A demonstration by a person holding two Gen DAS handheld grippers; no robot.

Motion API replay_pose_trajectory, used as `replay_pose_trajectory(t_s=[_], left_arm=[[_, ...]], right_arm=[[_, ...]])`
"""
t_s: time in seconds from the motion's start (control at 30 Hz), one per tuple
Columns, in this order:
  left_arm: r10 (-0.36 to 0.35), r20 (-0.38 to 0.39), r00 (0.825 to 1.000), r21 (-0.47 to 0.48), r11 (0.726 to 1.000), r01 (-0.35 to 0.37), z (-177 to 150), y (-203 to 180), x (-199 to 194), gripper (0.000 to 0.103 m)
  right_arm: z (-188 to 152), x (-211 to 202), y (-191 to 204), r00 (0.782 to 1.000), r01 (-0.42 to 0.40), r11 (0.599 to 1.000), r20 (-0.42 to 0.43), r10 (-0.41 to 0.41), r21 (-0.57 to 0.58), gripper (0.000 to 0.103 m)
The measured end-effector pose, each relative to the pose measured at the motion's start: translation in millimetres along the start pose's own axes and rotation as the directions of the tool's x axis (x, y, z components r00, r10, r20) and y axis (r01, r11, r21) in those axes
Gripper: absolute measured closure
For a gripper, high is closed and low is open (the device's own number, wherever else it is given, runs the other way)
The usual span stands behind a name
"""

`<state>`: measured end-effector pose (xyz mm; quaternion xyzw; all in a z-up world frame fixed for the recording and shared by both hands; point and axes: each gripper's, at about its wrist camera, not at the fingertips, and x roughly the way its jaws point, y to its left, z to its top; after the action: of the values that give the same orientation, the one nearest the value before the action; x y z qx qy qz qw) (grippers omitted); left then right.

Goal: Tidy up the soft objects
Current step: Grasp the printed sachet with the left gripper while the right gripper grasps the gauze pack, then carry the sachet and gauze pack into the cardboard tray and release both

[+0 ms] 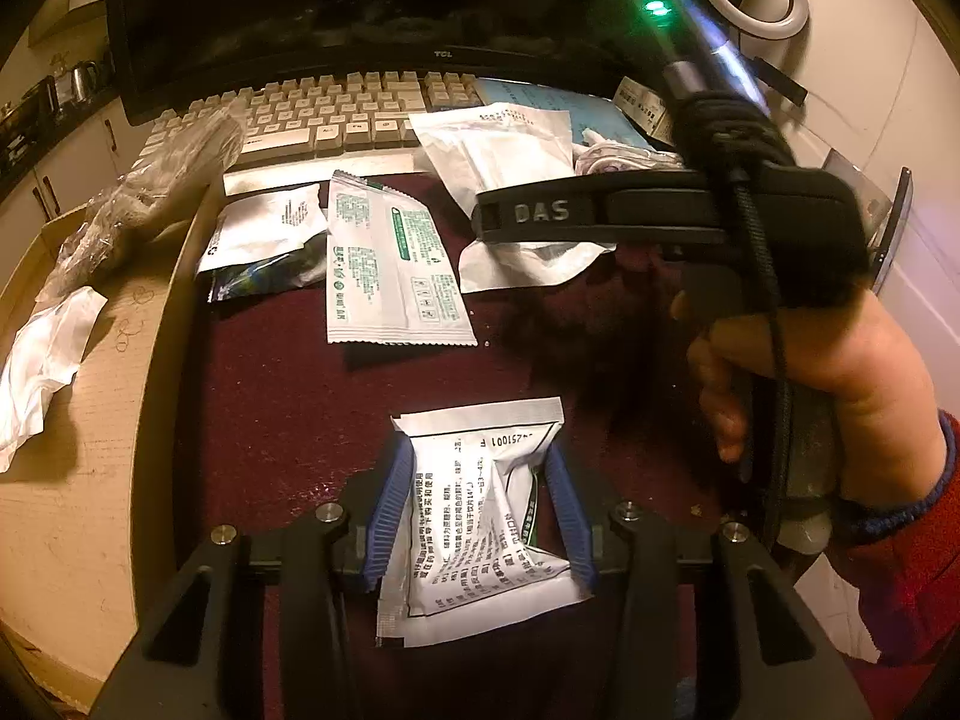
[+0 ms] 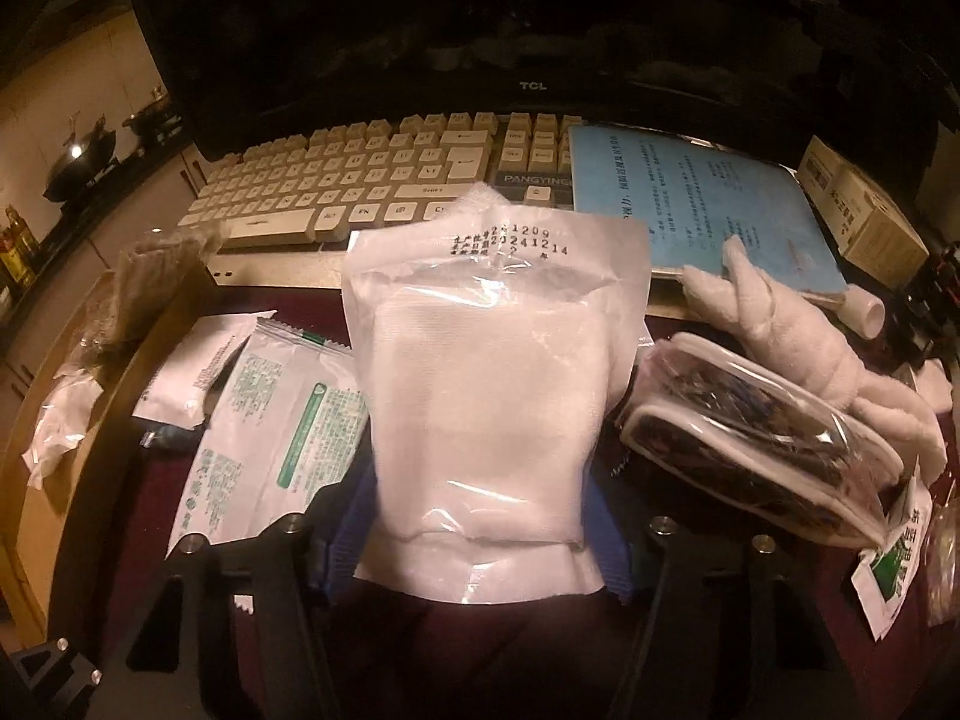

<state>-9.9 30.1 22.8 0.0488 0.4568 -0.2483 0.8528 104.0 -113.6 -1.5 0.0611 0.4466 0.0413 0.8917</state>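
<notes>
A: What is sitting on the worktop [image 1: 288,396], biggest first?

B: A dark monitor [image 2: 528,30] is standing along the far edge, with a pale keyboard [image 2: 372,174] lying just in front of it. A cardboard box [image 1: 78,420] is sitting against the left edge, holding crumpled plastic bags.

A: And the right gripper [image 2: 480,540]?

B: Its blue pads are pinching the lower end of a clear gauze pack [image 2: 486,396], which is rising between them toward the keyboard. The jaws are standing partly closed, pressed on the pack's sides.

A: What is lying around it?

B: A green-printed sachet [image 2: 270,426] is lying just left of the pack, and a clear pouch [image 2: 756,444] just right, with a white plush toy [image 2: 798,354] leaning behind it.

A: The left gripper [image 1: 480,516]?

B: It is squeezing a small white printed packet [image 1: 480,516] between its blue fingers [image 1: 390,510], about half closed, near the worktop's front edge. The packet is crumpling at its waist.
</notes>
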Motion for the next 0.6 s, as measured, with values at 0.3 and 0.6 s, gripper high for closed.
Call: replay_pose_trajectory(t_s=[0.3, 0.6], left_arm=[[-0.013, 0.013, 1.000, 0.006, 1.000, 0.013, 5.3, -1.7, -6.2, 0.089], [-0.028, 0.019, 0.999, -0.005, 1.000, 0.028, 7.2, -0.4, -6.7, 0.089]], right_arm=[[-11.2, -45.0, 0.3, 0.995, -0.067, 0.998, 0.071, 0.067, -0.001, 0.043], [-22.2, -74.6, -6.7, 0.987, -0.113, 0.993, 0.122, 0.108, 0.034, 0.043]])
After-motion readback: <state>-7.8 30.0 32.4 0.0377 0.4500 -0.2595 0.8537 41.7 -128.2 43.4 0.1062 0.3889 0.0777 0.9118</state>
